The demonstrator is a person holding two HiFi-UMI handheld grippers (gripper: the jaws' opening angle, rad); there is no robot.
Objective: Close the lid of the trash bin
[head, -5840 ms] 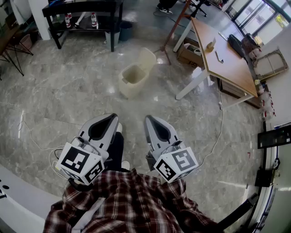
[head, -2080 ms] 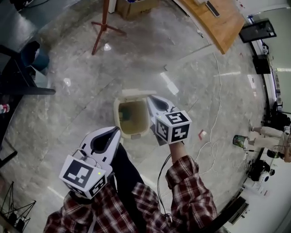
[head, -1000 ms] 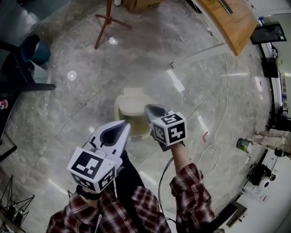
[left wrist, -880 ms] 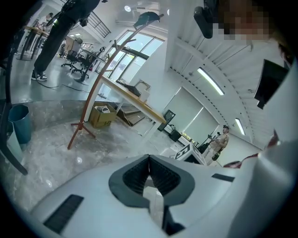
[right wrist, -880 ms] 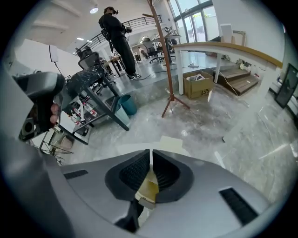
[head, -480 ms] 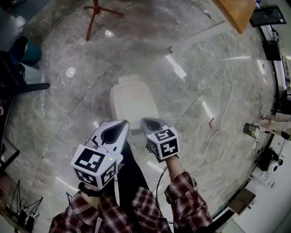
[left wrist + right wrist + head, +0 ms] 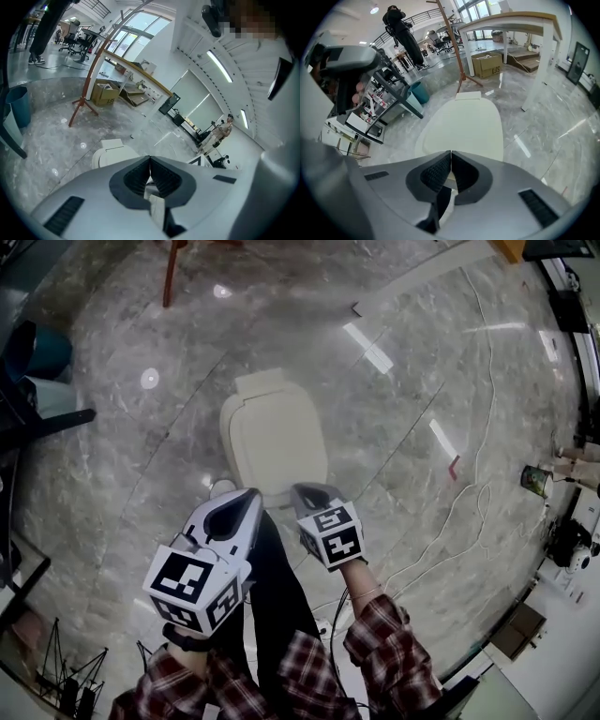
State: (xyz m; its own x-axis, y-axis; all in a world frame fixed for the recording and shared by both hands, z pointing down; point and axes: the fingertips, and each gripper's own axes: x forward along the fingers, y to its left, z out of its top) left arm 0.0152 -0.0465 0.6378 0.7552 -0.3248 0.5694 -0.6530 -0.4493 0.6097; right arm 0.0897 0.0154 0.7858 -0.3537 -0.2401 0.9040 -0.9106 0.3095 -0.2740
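Observation:
The cream trash bin (image 7: 274, 437) stands on the marble floor with its lid (image 7: 277, 431) lying flat over the top. It also shows in the right gripper view (image 7: 464, 126) and, smaller, in the left gripper view (image 7: 112, 152). My right gripper (image 7: 306, 491) hovers just at the bin's near edge, jaws shut and empty. My left gripper (image 7: 246, 495) sits beside it to the left, near the bin's near-left corner, also shut with nothing held.
A wooden tripod stand (image 7: 84, 101) and cardboard boxes (image 7: 487, 63) stand beyond the bin. A white-legged wooden table (image 7: 520, 28) is at the right. A blue bucket (image 7: 42, 343) and dark shelving are at the left. Cables (image 7: 469, 493) trail on the floor to the right.
The bin's lid went from standing open to lying flat and shut. My right gripper drew back from the lid toward me, and both grippers now hang near the bin's near edge.

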